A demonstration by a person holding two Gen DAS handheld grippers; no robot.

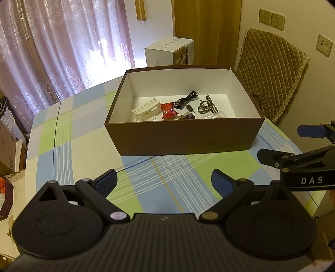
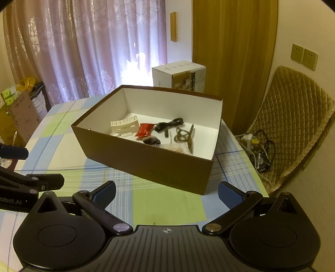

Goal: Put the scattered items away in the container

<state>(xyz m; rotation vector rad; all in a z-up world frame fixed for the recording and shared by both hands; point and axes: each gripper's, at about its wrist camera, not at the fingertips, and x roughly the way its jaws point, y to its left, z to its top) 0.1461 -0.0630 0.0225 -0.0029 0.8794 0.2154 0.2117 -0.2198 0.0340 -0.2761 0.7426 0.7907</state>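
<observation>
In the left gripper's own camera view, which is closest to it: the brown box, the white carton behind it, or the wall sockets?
From the left gripper:
1. Brown box, straight ahead on the table.
2. White carton, behind the box.
3. Wall sockets, upper right, farthest.

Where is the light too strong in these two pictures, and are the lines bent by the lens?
Left wrist view: the curtain glows, with a blown-out patch behind the brown box; the table edge curves, fisheye. Right wrist view: the same glare sits at the window behind the white carton; corners are dark; the box contents stay sharp.
</observation>
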